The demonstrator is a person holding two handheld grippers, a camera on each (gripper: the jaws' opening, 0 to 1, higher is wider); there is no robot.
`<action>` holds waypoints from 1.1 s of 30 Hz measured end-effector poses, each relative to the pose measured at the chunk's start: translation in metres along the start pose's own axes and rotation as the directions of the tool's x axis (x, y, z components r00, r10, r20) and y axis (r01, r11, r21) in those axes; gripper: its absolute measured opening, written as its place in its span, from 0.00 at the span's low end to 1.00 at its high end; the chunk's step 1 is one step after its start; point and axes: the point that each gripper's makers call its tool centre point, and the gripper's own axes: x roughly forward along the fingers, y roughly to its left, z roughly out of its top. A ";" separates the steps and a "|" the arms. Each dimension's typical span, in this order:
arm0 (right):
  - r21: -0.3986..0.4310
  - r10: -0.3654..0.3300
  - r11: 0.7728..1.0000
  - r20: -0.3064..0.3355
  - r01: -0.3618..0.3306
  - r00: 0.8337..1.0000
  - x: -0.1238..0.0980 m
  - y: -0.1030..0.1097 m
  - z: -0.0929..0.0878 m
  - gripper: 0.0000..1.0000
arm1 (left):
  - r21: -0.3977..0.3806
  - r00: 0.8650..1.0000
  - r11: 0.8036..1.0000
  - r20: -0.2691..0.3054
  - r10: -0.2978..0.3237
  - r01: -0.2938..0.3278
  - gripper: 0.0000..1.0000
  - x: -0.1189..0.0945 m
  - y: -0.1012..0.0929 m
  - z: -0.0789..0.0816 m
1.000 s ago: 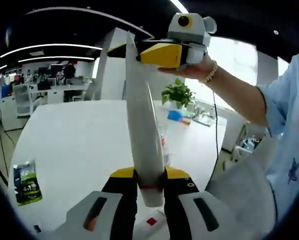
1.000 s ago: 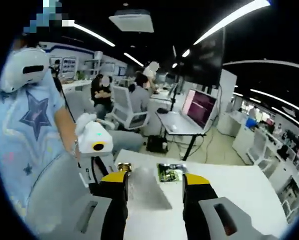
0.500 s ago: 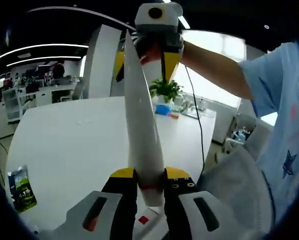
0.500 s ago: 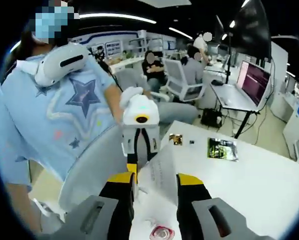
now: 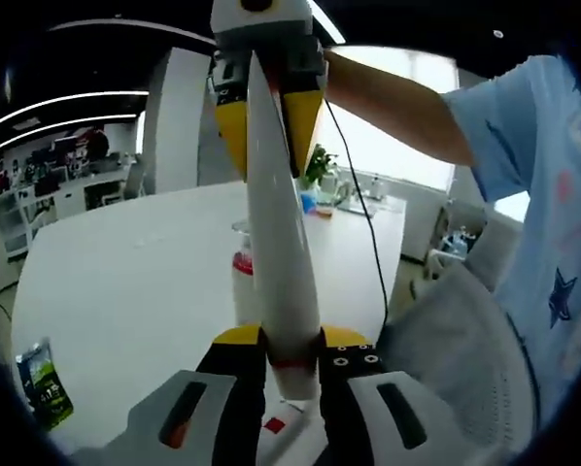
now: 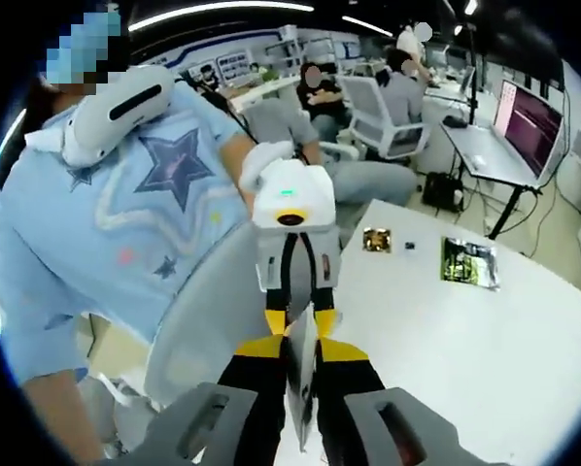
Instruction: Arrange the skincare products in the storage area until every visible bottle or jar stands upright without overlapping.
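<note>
Since a second ago the right gripper (image 5: 267, 107) has swung from beside the flat end of the white tube (image 5: 276, 243) to a position straight over it, its yellow-tipped jaws now standing on either side of that thin crimped end and closed onto it. At the other end the left gripper (image 5: 291, 351) has its jaws shut on the tube near its cap, just above a thin red band, as it did before. In the left gripper view the tube's long axis runs straight away from the camera, the wide cap end down between the jaws and the flattened end pointing up and away toward the opposite gripper; the tube is held in the air between the two tools, above the near edge of the white table (image 5: 135, 282). From the right gripper view the tube (image 6: 301, 374) appears edge-on as a pale blade between the closed jaws of the right gripper (image 6: 301, 357), with the left gripper (image 6: 290, 316) facing it from the far end. On the table stands a clear bottle with a red label (image 5: 242, 282), upright, partly hidden behind the tube. A green sachet (image 5: 40, 383) lies near the table's left edge, and a small gold-coloured item (image 6: 376, 239) lies near the sachet (image 6: 468, 262).
</note>
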 end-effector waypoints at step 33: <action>0.237 -0.263 0.900 -0.371 0.365 0.891 0.036 -0.054 -0.070 0.03 | -0.101 0.970 0.967 -0.083 0.228 -0.235 0.24 -0.001 0.045 -0.023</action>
